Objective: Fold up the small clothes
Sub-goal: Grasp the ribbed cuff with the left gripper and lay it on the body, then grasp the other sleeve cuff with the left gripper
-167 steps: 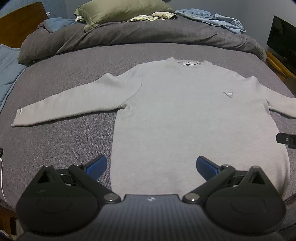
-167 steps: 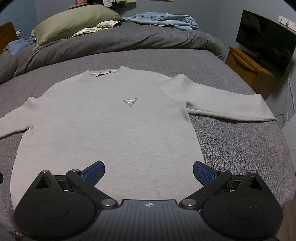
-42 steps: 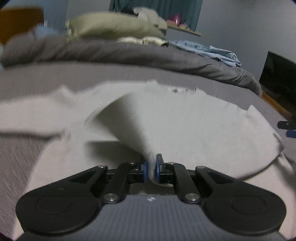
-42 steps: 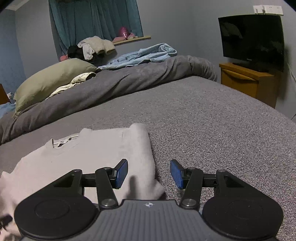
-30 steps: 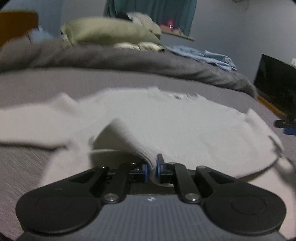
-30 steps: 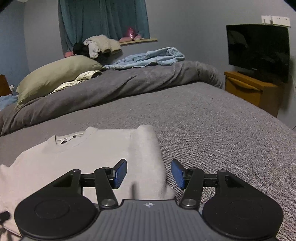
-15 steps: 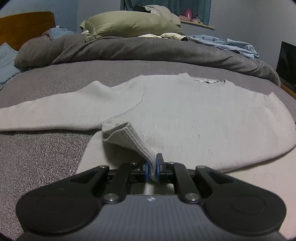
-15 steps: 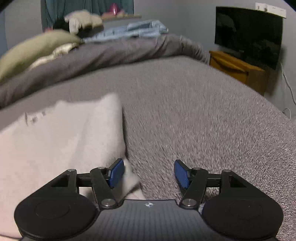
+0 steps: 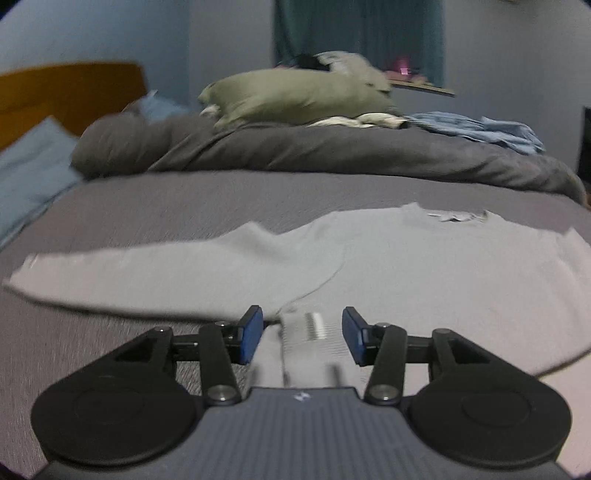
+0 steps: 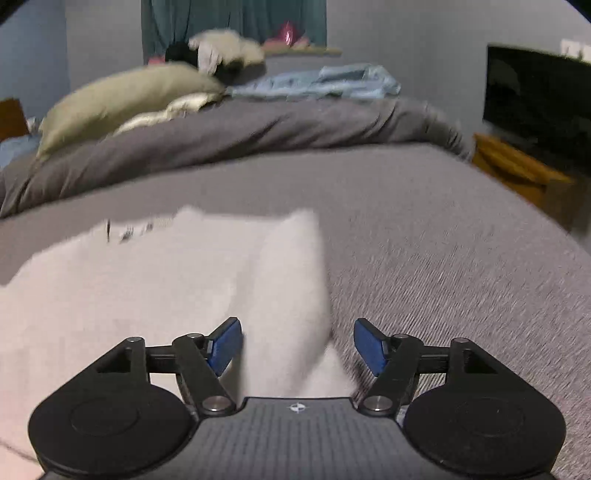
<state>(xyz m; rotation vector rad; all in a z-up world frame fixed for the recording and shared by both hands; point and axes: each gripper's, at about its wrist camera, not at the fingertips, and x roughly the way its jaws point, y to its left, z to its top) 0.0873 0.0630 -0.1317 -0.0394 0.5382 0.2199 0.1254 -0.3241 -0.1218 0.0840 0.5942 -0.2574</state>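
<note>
From my left camera I see the pale grey knitted sweater lying flat on the grey ribbed bedspread, one long sleeve stretched out to the left. My left tongs stand wide apart with nothing clamped; a ribbed cuff lies on the sweater between the blue pads, touching neither as far as I can tell.

Through the right camera the same sweater fills the lower left, its right edge folded inward into a straight soft ridge, with bare bedspread beyond it. My right tongs are also spread wide and empty, straddling that folded edge.

At the head of the bed a dark grey duvet is heaped in a long roll, with an olive-green pillow on top and crumpled light blue clothing beside it. An orange-brown wooden headboard stands at far left, teal curtains hang behind. On the right, a black television sits on a wooden cabinet. Both views are motion-blurred.
</note>
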